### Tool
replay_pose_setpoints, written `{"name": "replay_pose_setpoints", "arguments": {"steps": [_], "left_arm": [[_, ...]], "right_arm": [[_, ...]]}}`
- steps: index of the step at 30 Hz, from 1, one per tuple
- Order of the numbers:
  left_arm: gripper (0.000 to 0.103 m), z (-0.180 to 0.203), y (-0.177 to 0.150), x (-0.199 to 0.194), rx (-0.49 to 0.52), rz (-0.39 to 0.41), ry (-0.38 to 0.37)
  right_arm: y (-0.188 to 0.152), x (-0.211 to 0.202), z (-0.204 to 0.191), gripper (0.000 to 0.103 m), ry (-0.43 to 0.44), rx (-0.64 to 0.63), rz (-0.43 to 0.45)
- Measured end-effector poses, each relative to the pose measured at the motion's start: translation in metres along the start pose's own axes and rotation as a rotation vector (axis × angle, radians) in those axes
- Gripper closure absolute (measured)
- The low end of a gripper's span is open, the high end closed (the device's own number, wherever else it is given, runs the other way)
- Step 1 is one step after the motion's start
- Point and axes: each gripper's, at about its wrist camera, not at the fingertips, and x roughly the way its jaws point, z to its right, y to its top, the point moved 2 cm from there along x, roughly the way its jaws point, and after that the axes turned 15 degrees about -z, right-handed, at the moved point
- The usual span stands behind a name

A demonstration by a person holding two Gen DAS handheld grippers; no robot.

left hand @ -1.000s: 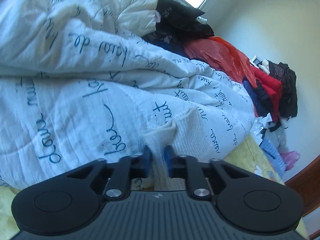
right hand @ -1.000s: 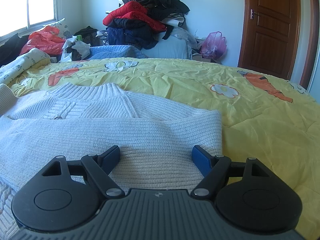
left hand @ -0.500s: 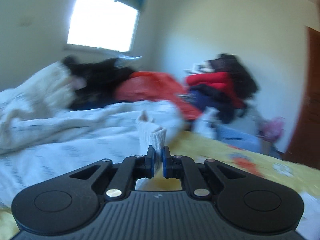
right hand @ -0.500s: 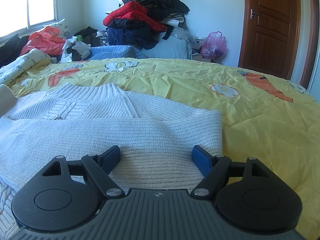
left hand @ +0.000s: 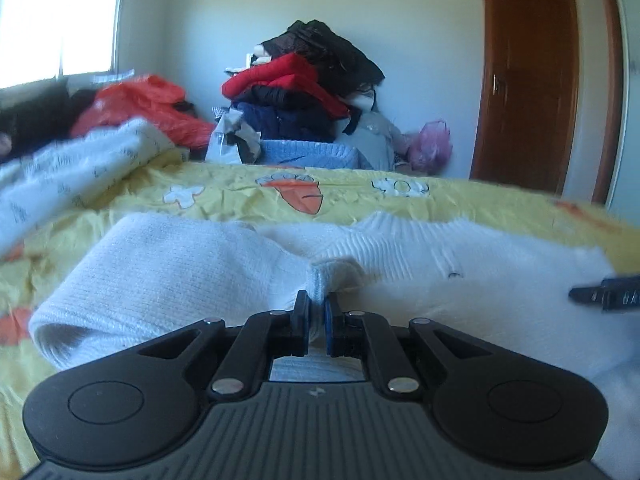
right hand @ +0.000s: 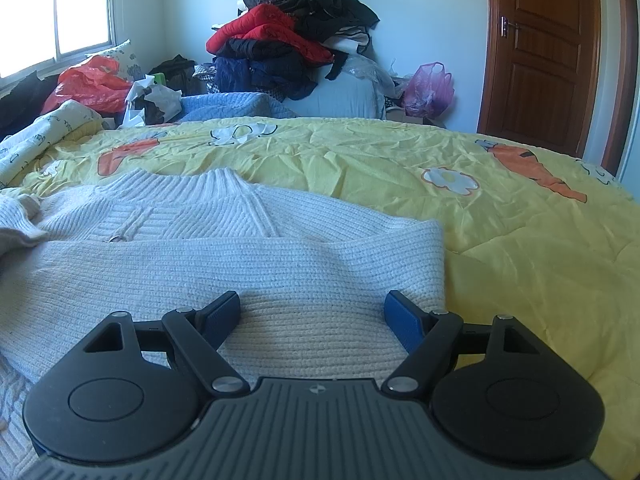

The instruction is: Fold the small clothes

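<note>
A white knitted sweater [right hand: 248, 248] lies flat on the yellow bedspread [right hand: 500, 216], collar away from me, one sleeve folded across its body. My left gripper [left hand: 316, 306] is shut on the cuff of the other sleeve [left hand: 168, 276], which arches from the left over the sweater's body [left hand: 460, 276]. That cuff shows at the left edge of the right wrist view as a bunched sleeve end [right hand: 18, 220]. My right gripper [right hand: 314, 314] hovers open just above the folded sleeve, its blue pads apart with nothing pinched. A dark part of the right gripper's finger [left hand: 608, 298] shows at the right edge of the left wrist view.
A white quilt with blue script [left hand: 68, 176] lies bunched at the bed's left. Beyond the bed are a pile of red and dark clothes [right hand: 288, 36], a red plastic bag [right hand: 92, 88], a pink bag [right hand: 428, 88], a blue knit [right hand: 232, 106]. A wooden door [right hand: 540, 48] stands at right.
My left gripper has swung from facing the quilt round to the right, carrying the sleeve cuff over the sweater's body. The sleeve end has come into the right wrist view at left. The right gripper stayed still.
</note>
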Motion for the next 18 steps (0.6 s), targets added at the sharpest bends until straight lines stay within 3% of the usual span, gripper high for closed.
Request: {"name": "replay_pose_setpoints", "arguments": {"steps": [3,7,9,10,12,15,18], "left_arm": [[0.096,-0.010,-0.001,0.004,-0.048,-0.012,-0.040],[0.096,-0.011,-0.007,-0.003,-0.073,0.057,-0.055],[0.096,-0.009,-0.007,-0.006,-0.074,0.078,-0.059],[0.096,-0.008,-0.008,-0.007,-0.072,0.084,-0.060],[0.096,-0.007,-0.008,-0.009,-0.069,0.093,-0.059],[0.096,-0.007,-0.009,-0.013,-0.073,0.113,-0.058],[0.096,-0.008,-0.010,-0.015,-0.081,0.124,-0.059]], "right_arm": [[0.000,0.000,-0.001,0.021,-0.003,-0.005,-0.002],[0.018,-0.009,-0.017,0.020,-0.028,0.041,-0.072],[0.033,-0.027,-0.034,0.019,0.176,0.125,-0.056],[0.042,-0.035,-0.049,0.011,0.302,0.146,-0.059],[0.059,-0.036,-0.083,0.004,0.503,0.154,-0.112],[0.079,-0.007,-0.127,0.011,0.664,0.200,-0.261],[0.089,0.036,-0.157,0.019,0.702,0.286,-0.410]]}}
